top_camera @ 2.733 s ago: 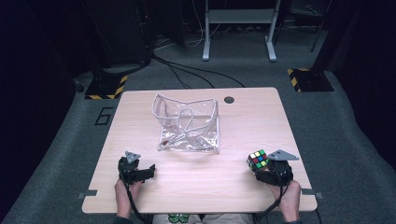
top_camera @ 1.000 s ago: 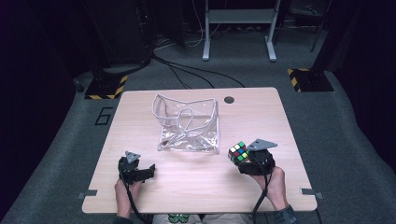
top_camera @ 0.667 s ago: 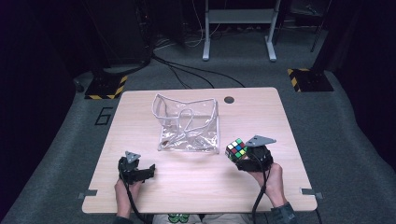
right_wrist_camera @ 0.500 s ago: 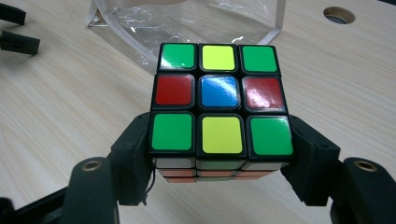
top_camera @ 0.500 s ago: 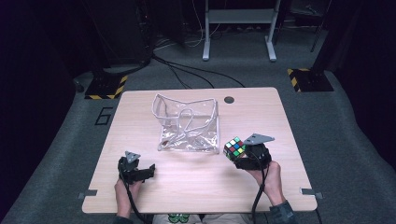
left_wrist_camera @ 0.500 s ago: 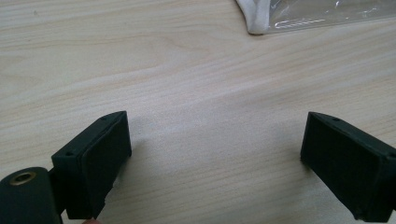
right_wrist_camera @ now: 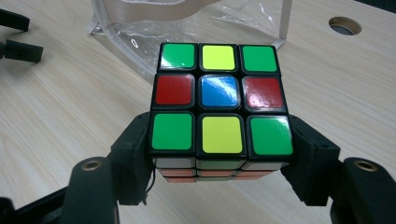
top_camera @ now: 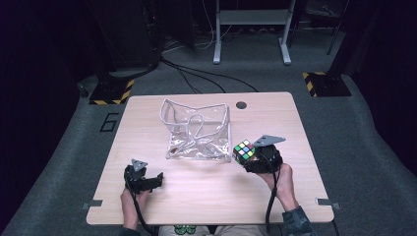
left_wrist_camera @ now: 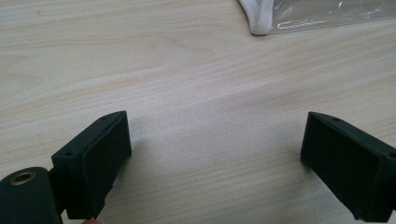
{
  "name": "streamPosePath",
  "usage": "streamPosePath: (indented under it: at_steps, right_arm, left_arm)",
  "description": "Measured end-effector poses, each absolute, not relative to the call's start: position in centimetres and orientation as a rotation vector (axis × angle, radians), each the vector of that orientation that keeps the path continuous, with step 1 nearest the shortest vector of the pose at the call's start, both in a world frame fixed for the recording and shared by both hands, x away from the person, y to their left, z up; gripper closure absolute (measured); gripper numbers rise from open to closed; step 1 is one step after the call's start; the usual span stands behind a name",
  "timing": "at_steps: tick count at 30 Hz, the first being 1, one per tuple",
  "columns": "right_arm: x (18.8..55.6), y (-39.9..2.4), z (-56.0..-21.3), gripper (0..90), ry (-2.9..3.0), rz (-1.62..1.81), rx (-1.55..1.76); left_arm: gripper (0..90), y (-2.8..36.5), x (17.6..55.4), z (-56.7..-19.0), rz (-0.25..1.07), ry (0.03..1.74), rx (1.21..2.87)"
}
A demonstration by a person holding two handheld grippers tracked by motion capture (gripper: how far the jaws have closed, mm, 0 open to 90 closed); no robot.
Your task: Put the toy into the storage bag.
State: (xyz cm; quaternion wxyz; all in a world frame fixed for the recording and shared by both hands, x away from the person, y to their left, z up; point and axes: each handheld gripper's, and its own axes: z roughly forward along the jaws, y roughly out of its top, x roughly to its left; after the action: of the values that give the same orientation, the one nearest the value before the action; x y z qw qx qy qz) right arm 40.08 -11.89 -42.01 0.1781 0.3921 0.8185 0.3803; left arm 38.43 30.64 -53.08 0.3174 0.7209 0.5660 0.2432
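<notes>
Right gripper [top_camera: 253, 158] with puzzle cube [top_camera: 244, 150] has shifted from worktop [top_camera: 206, 196] edge toward clear bag [top_camera: 198, 129]; jaws clamped on cube sides, ready for bagging. Left gripper [top_camera: 153, 181] idle, jaws wide, empty.

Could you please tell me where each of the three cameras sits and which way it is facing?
High view: above the person's side, looking forward and down on the table; both forearms enter from below.
Left gripper view: rides the left gripper, looking along its open fingers at bare wood.
Right gripper view: rides the right gripper, whose fingers clamp the puzzle cube.
Shared: the clear plastic bag appears in all three.
</notes>
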Motion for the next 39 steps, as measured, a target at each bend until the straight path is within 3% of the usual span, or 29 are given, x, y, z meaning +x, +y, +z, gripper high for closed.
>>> streamPosePath:
  at_steps: [39]
  right_arm:
    - [43.2,-10.0,-36.3,33.7,2.31,1.147,0.998]
  left_arm:
    - [8.3,30.7,38.5,-53.1,0.639,1.489,1.897]
